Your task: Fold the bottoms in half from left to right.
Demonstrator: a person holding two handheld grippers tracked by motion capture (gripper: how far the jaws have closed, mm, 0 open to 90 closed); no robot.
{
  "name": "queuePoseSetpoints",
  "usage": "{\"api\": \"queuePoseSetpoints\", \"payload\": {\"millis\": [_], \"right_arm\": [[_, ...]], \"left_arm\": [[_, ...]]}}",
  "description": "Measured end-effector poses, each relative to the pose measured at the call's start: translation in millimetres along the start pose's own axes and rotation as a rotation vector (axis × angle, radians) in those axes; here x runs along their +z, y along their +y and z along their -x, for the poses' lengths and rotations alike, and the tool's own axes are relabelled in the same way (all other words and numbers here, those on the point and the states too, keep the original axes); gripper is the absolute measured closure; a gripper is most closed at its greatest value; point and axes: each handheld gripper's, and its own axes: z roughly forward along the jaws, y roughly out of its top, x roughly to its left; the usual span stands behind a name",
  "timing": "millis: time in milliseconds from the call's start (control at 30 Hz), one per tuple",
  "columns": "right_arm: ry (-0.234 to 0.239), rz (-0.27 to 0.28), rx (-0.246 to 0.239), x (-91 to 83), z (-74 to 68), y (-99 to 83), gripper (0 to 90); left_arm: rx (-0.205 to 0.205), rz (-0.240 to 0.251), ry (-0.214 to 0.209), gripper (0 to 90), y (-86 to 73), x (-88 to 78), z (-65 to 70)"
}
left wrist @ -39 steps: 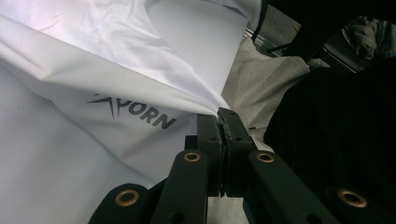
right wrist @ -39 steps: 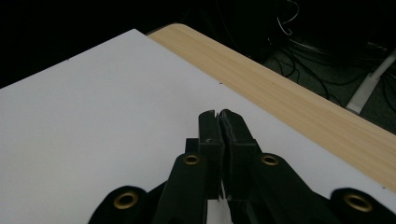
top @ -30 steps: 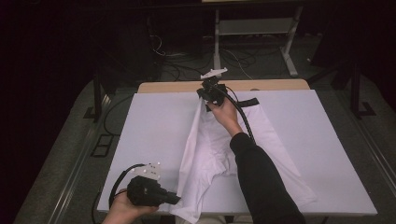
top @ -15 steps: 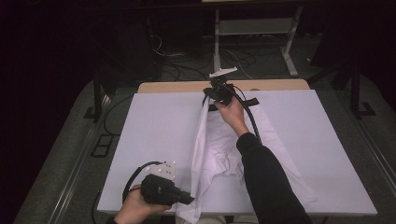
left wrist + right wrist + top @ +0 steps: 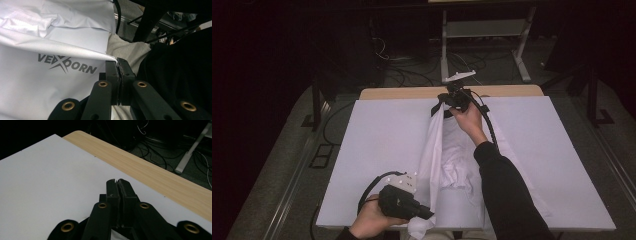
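Observation:
A white garment (image 5: 447,155) with a grey "VEXOORN" print (image 5: 50,82) lies crumpled on the white table cover (image 5: 377,130). One edge is pulled taut between my two grippers. At the table's near edge my left gripper (image 5: 429,214) is shut on the cloth's lower corner, and its closed jaws (image 5: 117,61) pinch the fabric's fold. Near the far edge my right gripper (image 5: 441,106) holds the other end raised, so the cloth hangs from it. Its jaws (image 5: 117,181) are pressed together, with a sliver of white cloth low between them.
A bare wooden strip of the table (image 5: 412,93) runs along the far side, also in the right gripper view (image 5: 150,172). Behind it on the dark floor are cables and a metal stand (image 5: 482,30). A dark sleeve (image 5: 507,195) crosses the garment's right half.
Both hands have shifted to the right, carrying the stretched edge of the garment with them. Both grips on the cloth stay as they were.

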Motion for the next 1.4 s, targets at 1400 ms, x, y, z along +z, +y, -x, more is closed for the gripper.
{"api": "queuePoseSetpoints", "payload": {"millis": [1400], "right_arm": [[0.026,-0.005,0.068,-32.5,57.9,-26.8,86.1]], "left_arm": [[0.09,-0.058,-0.083,87.3,58.1,71.6,-2.4]]}}
